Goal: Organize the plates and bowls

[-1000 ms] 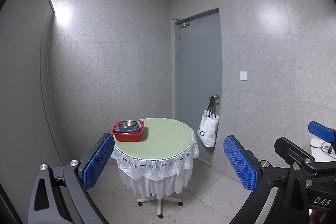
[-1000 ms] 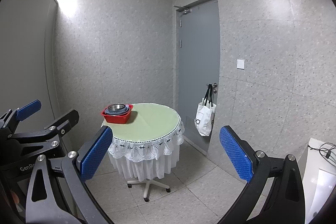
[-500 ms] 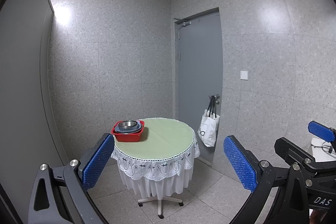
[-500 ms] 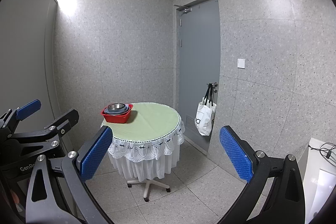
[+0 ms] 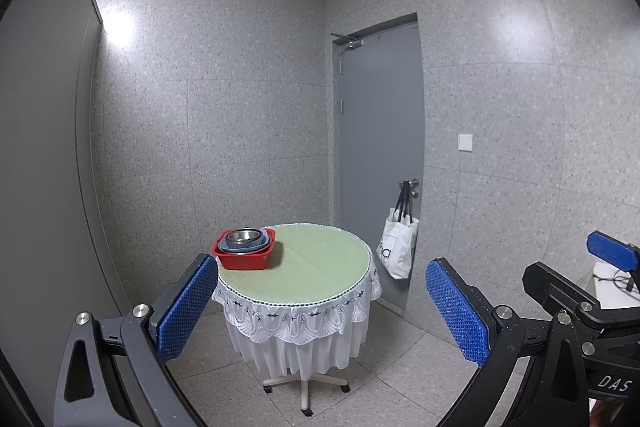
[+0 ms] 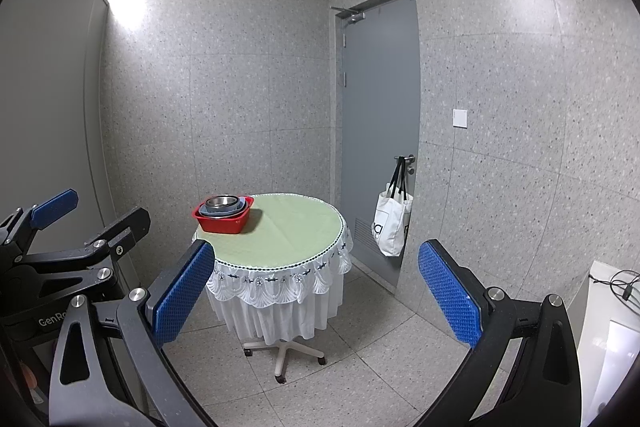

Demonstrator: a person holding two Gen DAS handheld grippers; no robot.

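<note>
A red square basin [image 5: 245,259] [image 6: 222,220] stands at the far left edge of a round table [image 5: 316,267] [image 6: 292,227] with a green cloth and white lace skirt. Bluish bowls and a steel bowl [image 5: 241,235] [image 6: 221,201] are stacked inside it. My left gripper [image 5: 320,307] is open and empty, well short of the table. My right gripper [image 6: 316,291] is open and empty too, also back from the table. Each gripper shows at the edge of the other's view.
A grey door [image 5: 380,147] is behind the table, with a white tote bag [image 5: 396,247] hanging on its handle. A white unit with cables [image 6: 608,307] stands at the right. The table rests on a wheeled pedestal [image 6: 282,351] on a tiled floor.
Both views have barely shifted; the table sits almost where it was. The grippers stay open and empty.
</note>
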